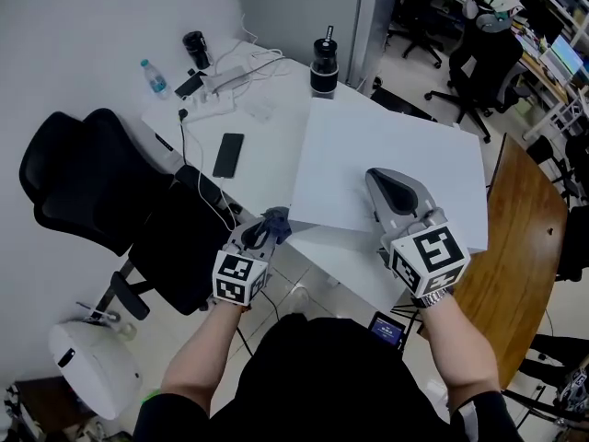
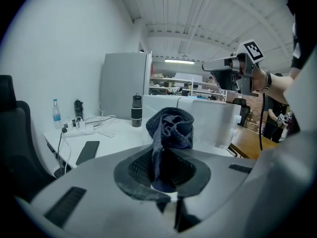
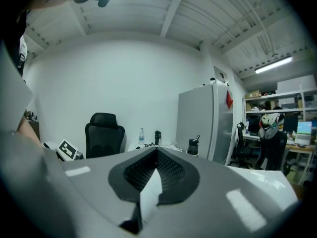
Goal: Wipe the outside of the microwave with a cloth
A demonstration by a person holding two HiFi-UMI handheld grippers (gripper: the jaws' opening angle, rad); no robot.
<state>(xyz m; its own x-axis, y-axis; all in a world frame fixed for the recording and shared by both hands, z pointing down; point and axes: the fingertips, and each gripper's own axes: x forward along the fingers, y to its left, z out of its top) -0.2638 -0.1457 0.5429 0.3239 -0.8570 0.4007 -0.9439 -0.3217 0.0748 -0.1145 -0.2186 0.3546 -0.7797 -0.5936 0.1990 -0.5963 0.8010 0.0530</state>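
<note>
Your left gripper (image 1: 262, 236) pinches the dark cloth (image 2: 171, 129), bunched upright, off the near-left corner of the microwave (image 1: 386, 150); its white casing lies just ahead and rightward. Your right gripper (image 1: 394, 190), pressed together and empty, hangs over the top panel

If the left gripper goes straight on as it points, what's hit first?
Most likely the near side of the white microwave, with the cloth pinched in the left gripper touching first. Depth is hard to judge.

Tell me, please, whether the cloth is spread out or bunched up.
Bunched up: the cloth stands crumpled, pinched by the left gripper.
</note>
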